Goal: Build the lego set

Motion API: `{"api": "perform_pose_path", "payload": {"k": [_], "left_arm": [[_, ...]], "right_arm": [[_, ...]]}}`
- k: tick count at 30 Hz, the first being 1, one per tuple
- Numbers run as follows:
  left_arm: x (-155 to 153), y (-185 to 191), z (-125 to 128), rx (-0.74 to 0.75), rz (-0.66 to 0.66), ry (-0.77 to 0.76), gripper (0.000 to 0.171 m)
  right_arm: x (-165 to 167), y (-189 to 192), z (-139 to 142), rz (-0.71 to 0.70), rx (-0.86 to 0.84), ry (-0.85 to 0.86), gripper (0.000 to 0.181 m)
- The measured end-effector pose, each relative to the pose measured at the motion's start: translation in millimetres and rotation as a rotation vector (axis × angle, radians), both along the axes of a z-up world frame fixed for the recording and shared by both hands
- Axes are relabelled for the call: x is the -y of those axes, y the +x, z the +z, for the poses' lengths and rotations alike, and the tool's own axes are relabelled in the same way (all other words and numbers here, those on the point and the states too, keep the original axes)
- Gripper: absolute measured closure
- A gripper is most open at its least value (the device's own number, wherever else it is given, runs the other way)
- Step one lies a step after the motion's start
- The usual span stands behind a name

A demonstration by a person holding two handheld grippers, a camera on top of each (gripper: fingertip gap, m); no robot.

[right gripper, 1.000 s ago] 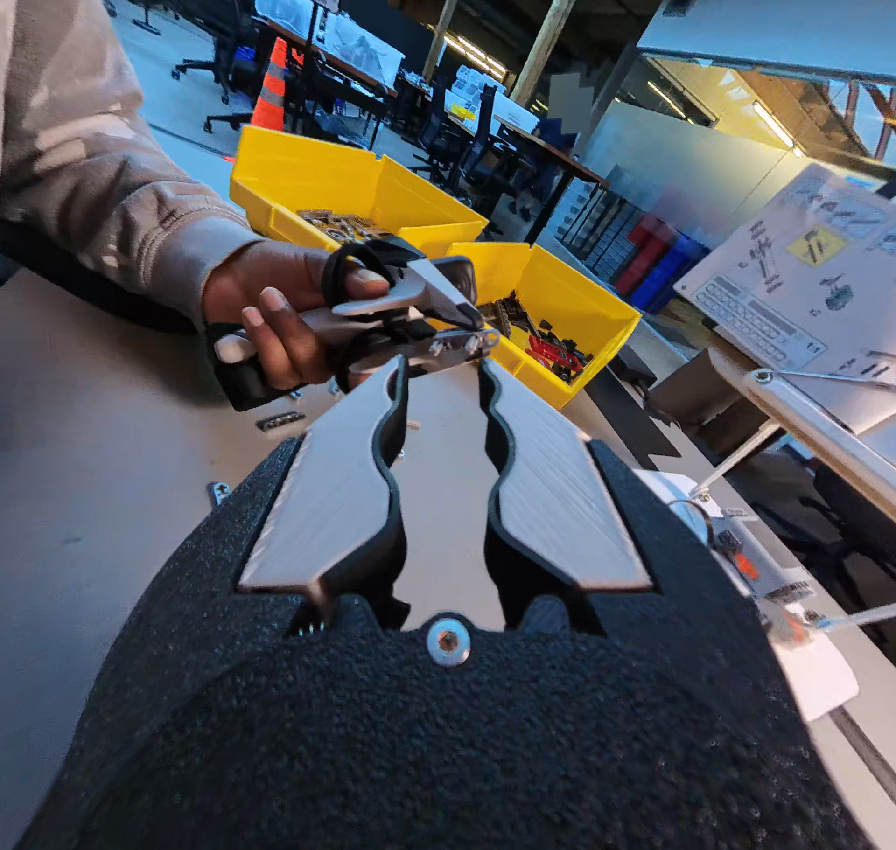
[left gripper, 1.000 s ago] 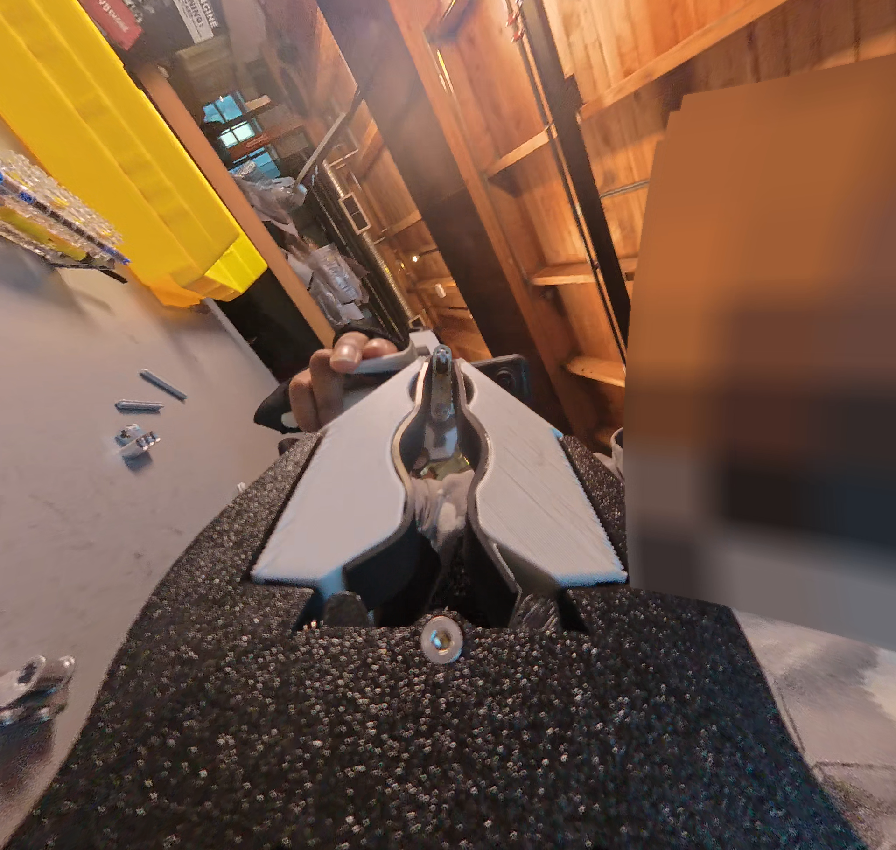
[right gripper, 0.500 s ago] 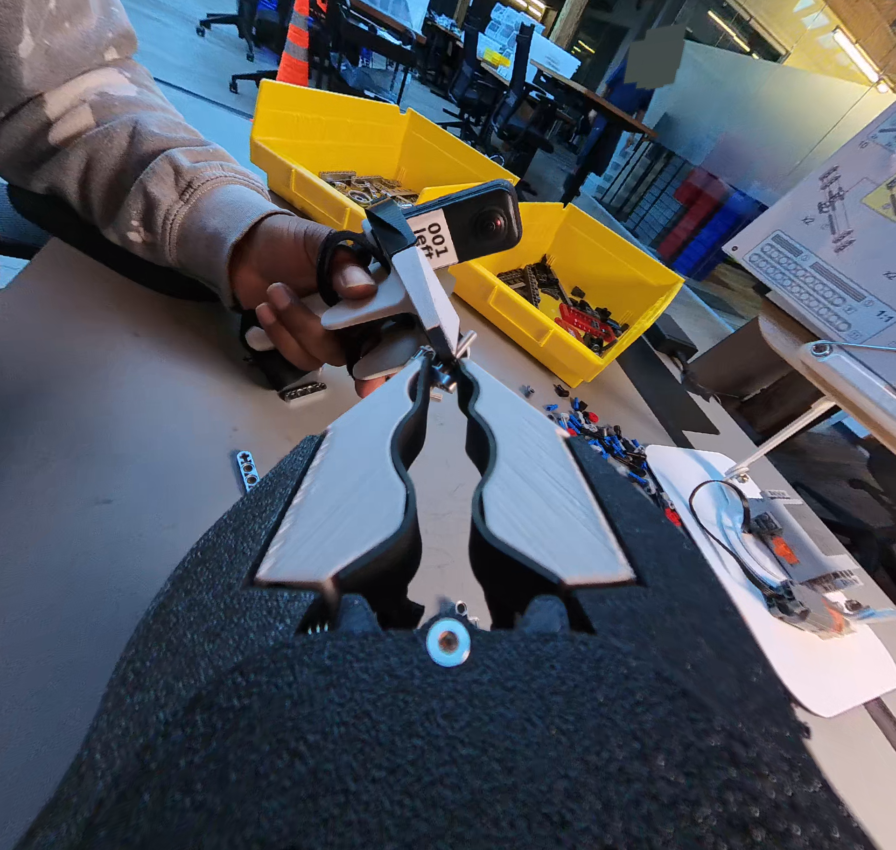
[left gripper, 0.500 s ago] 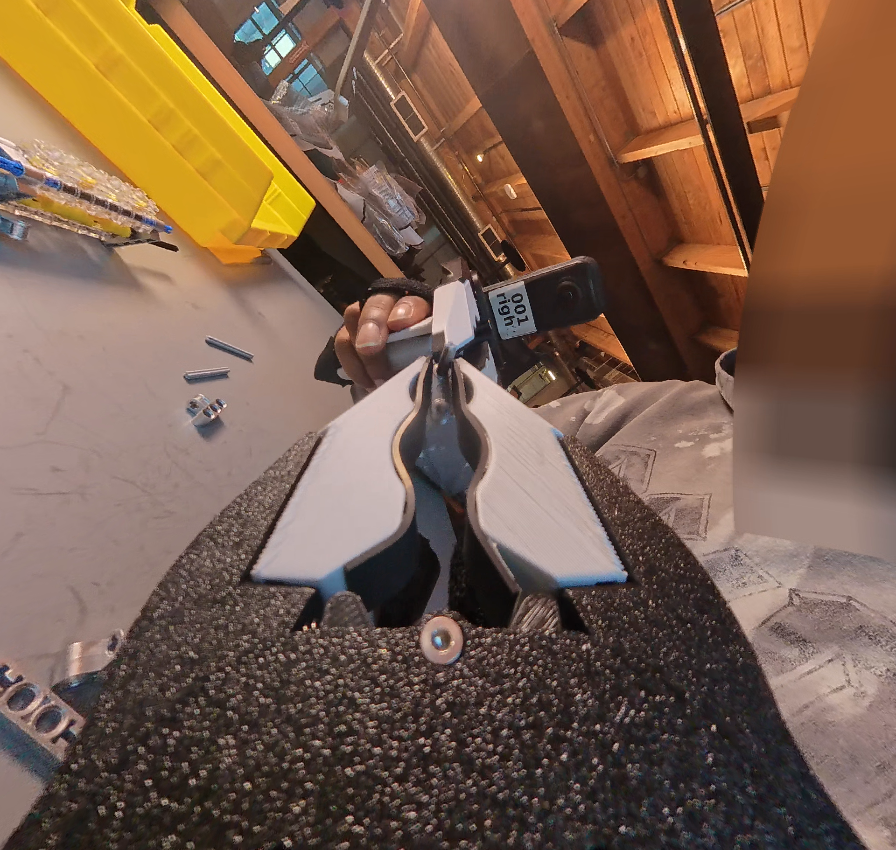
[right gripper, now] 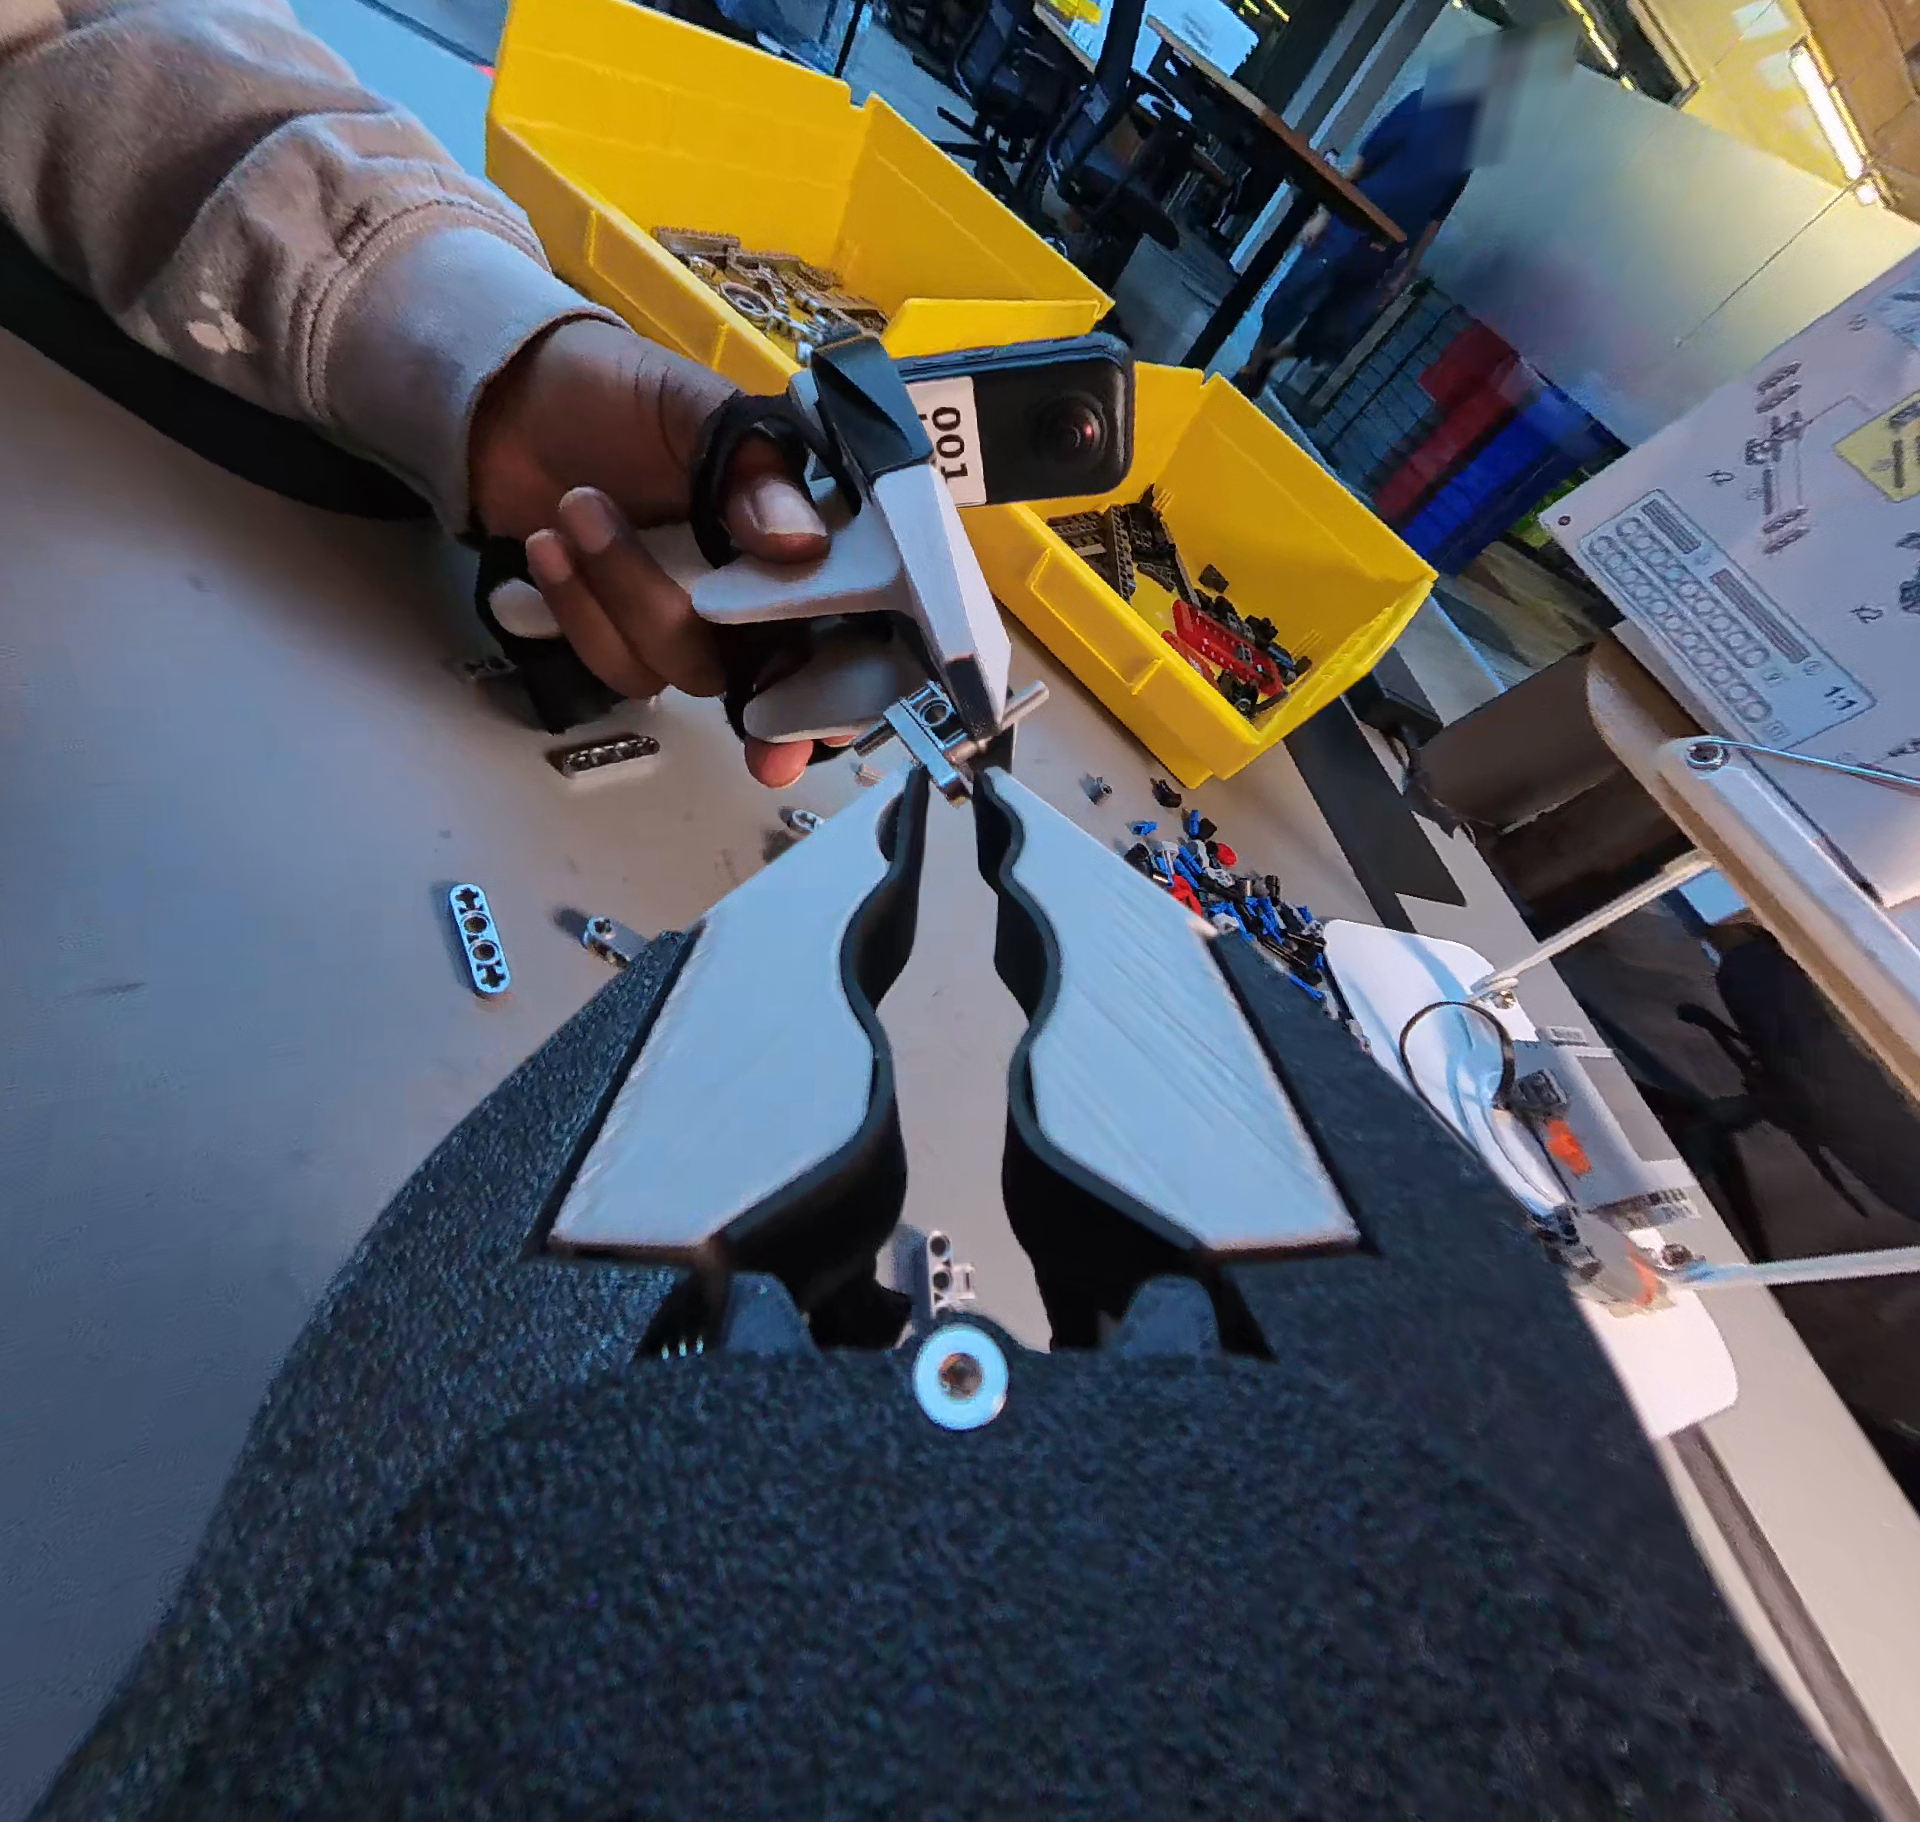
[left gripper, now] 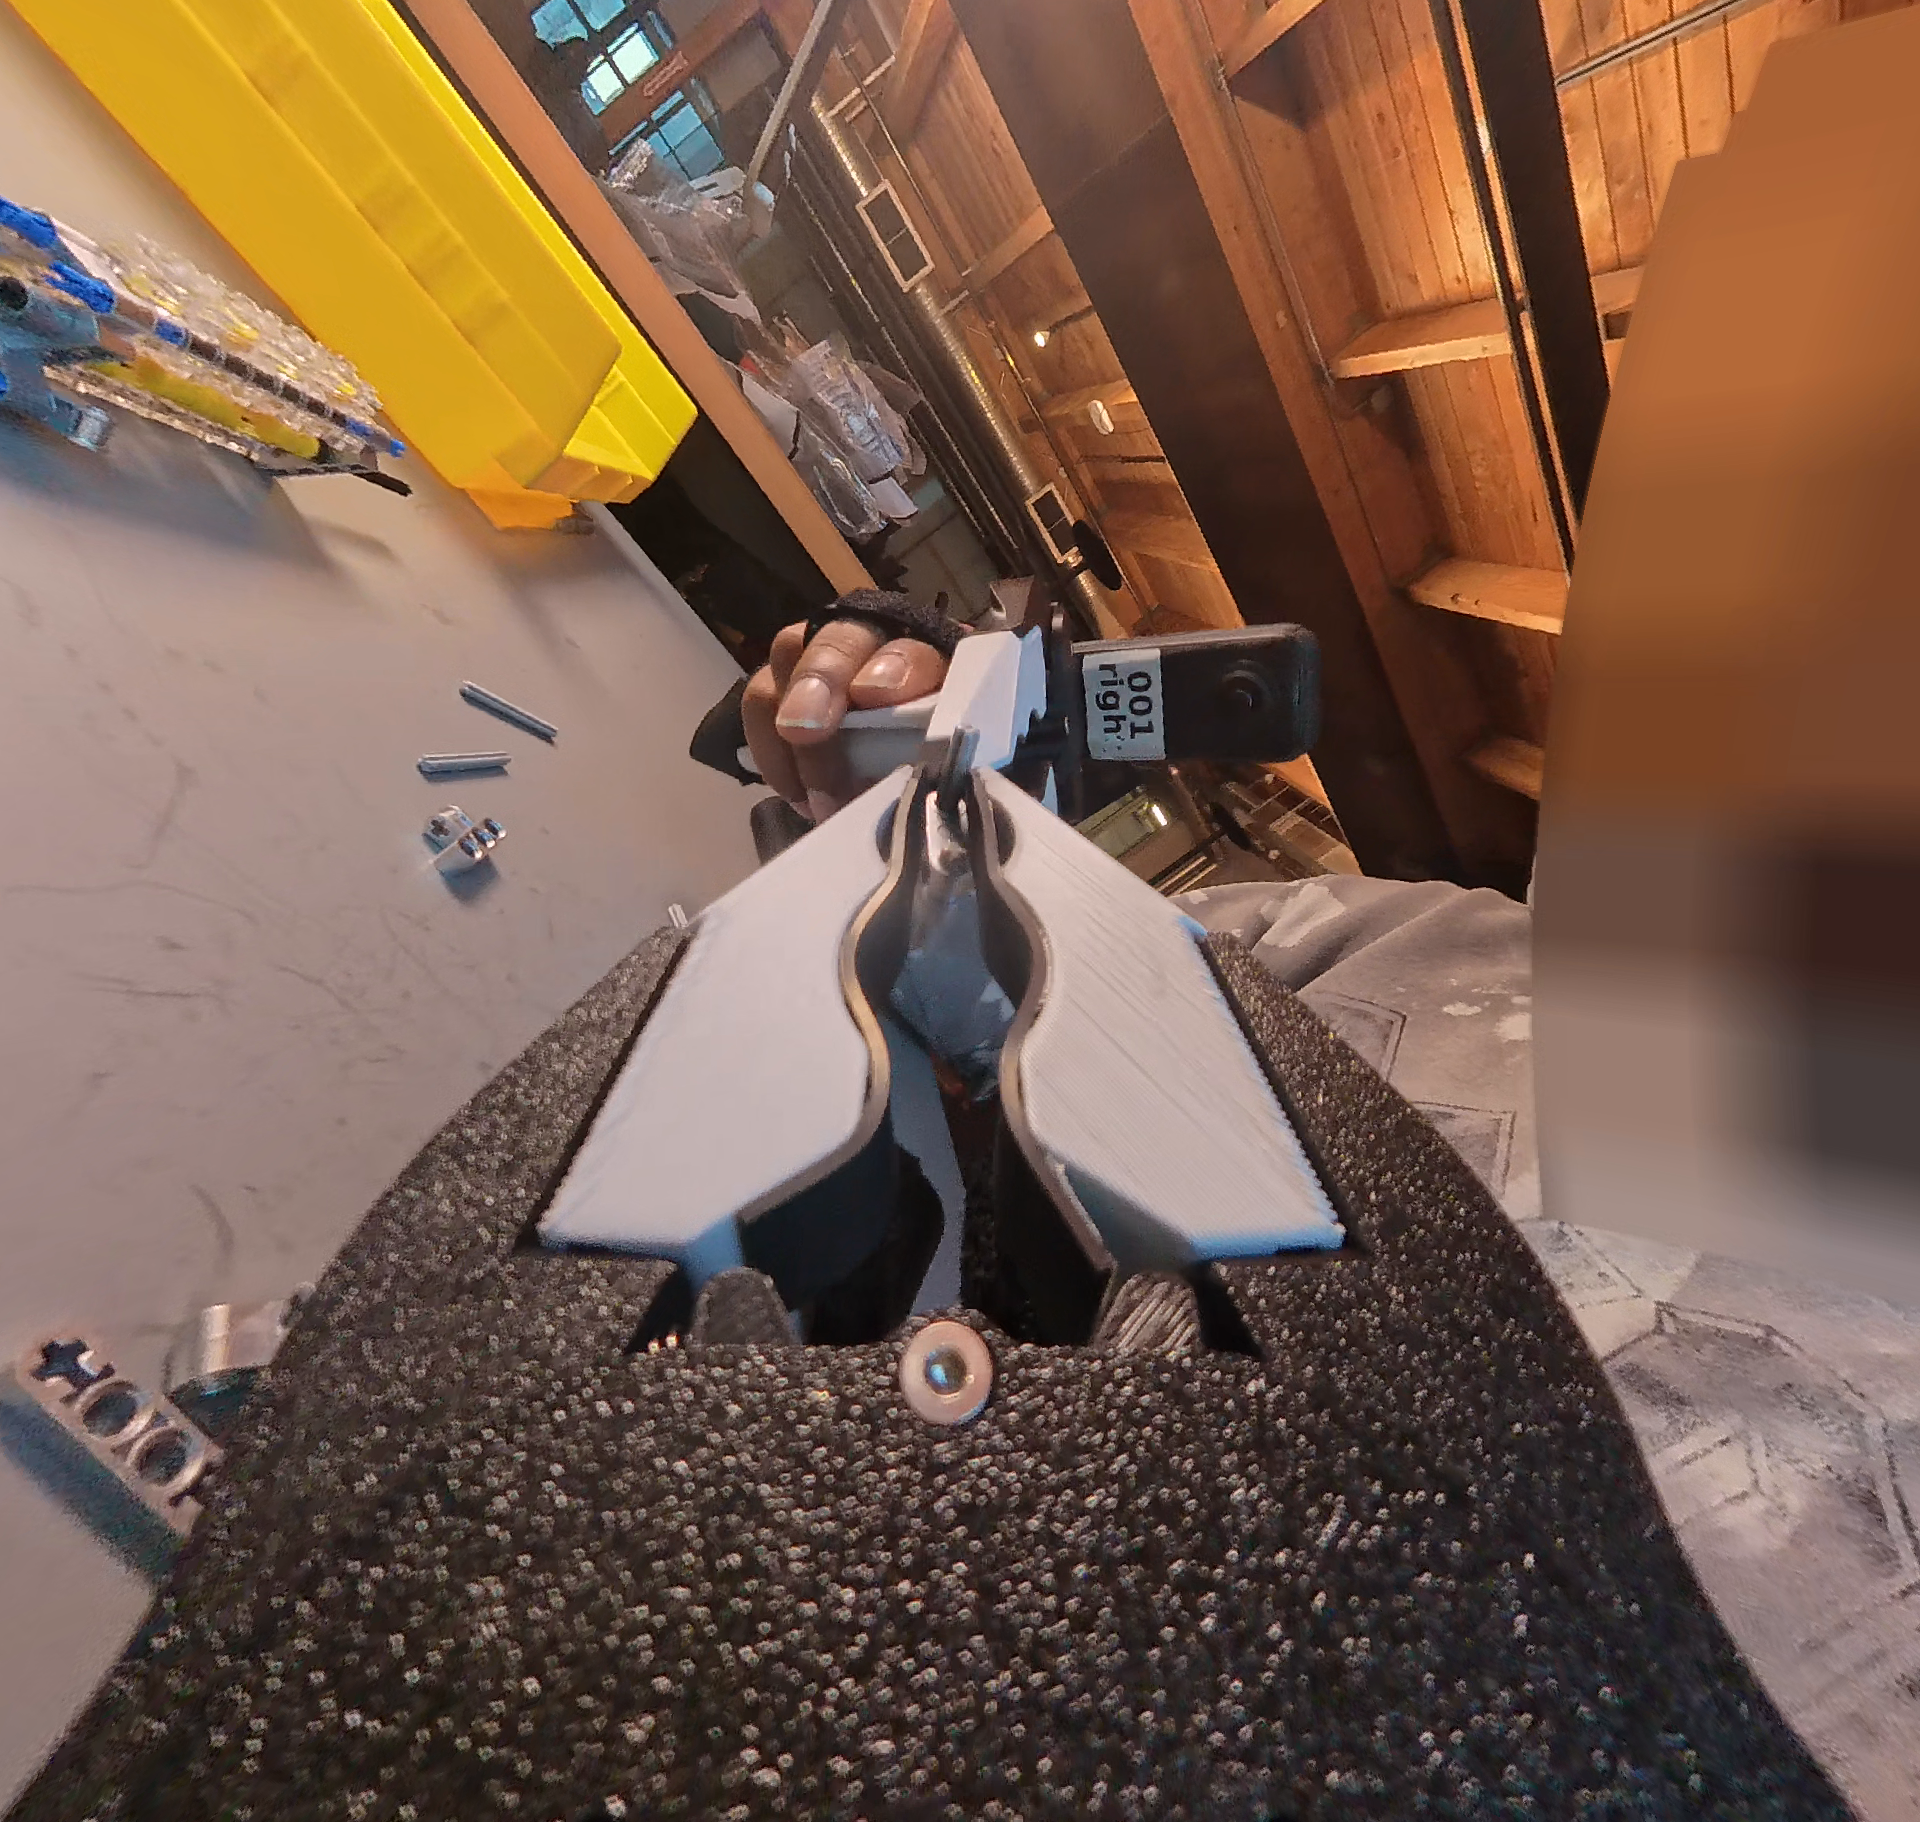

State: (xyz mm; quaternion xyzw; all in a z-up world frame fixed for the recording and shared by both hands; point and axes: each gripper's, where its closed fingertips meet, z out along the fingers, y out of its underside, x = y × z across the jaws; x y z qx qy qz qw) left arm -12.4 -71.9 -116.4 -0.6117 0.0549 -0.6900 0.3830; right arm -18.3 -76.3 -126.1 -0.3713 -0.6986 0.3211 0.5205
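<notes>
Both pinched shut here: the left hand-held gripper and right hand-held gripper meet tip to tip, each clamped on the same little grey connector piece, held up off the counter just in front of the yellow bins. A scatter of small blue and black parts sits near the bins, with a flat grey beam further off. The room is a workshop with a wooden ceiling.

Yellow bins; grey connector; speckled black foam.
</notes>
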Motion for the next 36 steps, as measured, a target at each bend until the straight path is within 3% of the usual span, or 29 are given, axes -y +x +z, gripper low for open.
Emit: {"api": "perform_pose_path", "payload": {"k": [4, 9, 13, 17, 22, 26, 36], "left_arm": [[-3.4, -3.9, 0.7, 0.039, 0.014, -0.031, 0.167], [-1.4, -23.0, 26.9, -0.024, 0.087, 0.169, 0.152], [5.7, -29.8, 38.7, -0.225, 0.155, 0.392, 0.142], [9.5, -19.4, 31.2, -0.449, 0.197, 0.542, 0.137], [16.3, -9.8, 25.6, -0.615, 0.208, 0.688, 0.137], [25.4, -4.4, 26.9, -0.639, 0.172, 0.753, 0.149], [27.3, -4.0, 26.6, -0.630, 0.163, 0.759, 0.149]], "right_arm": [[3.6, -1.5, -1.8, 0.006, 0.007, 0.010, 0.178], [-1.8, 1.1, 13.5, 0.031, -0.067, -0.223, 0.179], [-13.2, 7.2, 28.2, 0.039, -0.139, -0.355, 0.179], [-7.7, 7.3, 32.6, 0.063, -0.155, -0.366, 0.179], [6.8, 6.7, 33.1, 0.116, -0.141, -0.351, 0.179], [15.2, 7.4, 31.1, 0.156, -0.120, -0.354, 0.179], [20.7, 8.3, 32.7, 0.179, -0.118, -0.371, 0.179]]}}
